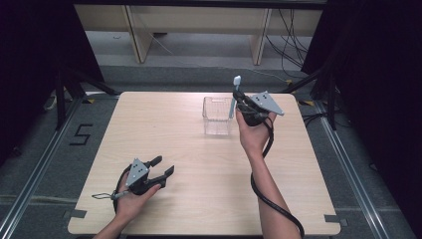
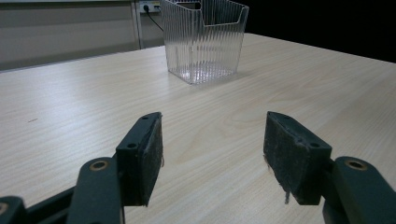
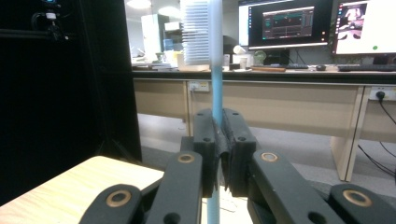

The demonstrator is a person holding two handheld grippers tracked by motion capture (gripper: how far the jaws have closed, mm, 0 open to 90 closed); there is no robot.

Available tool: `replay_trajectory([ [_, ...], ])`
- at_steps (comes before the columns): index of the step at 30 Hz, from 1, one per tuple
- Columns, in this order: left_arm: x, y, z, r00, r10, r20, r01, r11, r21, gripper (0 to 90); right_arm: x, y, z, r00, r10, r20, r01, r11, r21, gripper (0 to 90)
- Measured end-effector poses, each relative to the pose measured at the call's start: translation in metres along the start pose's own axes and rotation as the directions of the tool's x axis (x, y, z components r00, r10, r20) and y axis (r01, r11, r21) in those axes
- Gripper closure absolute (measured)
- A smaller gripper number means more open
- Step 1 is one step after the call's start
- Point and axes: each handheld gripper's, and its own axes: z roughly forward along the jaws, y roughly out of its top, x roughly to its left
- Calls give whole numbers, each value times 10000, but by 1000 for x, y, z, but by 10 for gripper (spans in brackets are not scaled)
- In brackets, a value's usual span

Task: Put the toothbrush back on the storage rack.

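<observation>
The right gripper [image 1: 239, 99] is raised above the far right part of the tabletop [image 1: 199, 164], just beside the clear plastic bin [image 1: 217, 116]. Its fingers [image 3: 205, 149] are clamped tight on a light blue toothbrush [image 3: 216, 70], which stands upright with its white bristle head at the top. The lower end of the handle is hidden behind the fingers and cut off at the bottom of the right gripper view.

The left gripper [image 1: 164, 167] rests low at the near left of the tabletop, well apart from the bin, its fingers [image 2: 142, 154] spread wide with nothing between them.

The bin stands alone near the far edge, with bare wood on all sides and a broad open stretch between it and the left gripper. Its ribbed walls blur what lies inside, so its contents cannot be made out. Dark curtains close in both sides of the tabletop.
</observation>
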Motion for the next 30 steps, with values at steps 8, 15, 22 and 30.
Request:
replay_trajectory([
  [8,0,0,0,10000,0,17,0,10000,1,373,-5,1,6,9999,36,153,-37,10000,54,855],
  [15,0,0,0,10000,-12,27,12,10000,-20,372,-7,-3,11,9996,137,244,-139,9999,65,855],
  [22,0,0,0,10000,-49,22,49,10000,11,371,-8,-7,15,9995,121,288,-126,9998,159,854],
  [30,0,0,0,10000,-56,39,56,10000,1,370,-11,-12,18,9991,192,384,-205,9992,350,854],
])
